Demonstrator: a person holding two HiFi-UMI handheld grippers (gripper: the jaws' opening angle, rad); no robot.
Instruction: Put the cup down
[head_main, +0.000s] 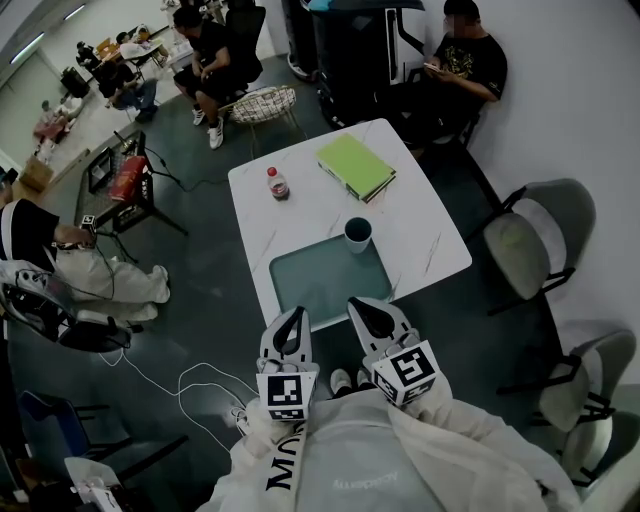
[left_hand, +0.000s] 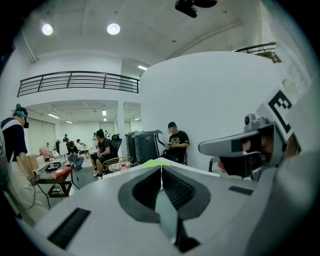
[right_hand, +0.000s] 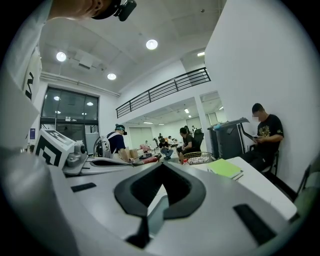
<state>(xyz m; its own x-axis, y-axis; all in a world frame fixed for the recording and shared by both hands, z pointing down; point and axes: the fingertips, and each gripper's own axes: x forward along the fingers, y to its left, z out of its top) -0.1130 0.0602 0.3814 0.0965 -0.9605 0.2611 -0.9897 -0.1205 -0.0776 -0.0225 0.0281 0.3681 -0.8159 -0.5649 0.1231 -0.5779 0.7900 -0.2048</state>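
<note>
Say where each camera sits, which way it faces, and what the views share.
Head view: on the person's head, looking steeply down at the white marble-patterned square table and dark round cup; left gripper, right gripper and pale sleeves show.
Left gripper view: on the left gripper, looking along its closed fingers; right gripper shows at right.
Right gripper view: on the right gripper, looking along its closed fingers; left gripper shows at left.
Shared: all show the flat green book.

A big open office hall: a seated person (head_main: 465, 60), grey chairs (head_main: 540, 240), a white bench (head_main: 430, 250), a balcony rail (left_hand: 75, 80) above.
</note>
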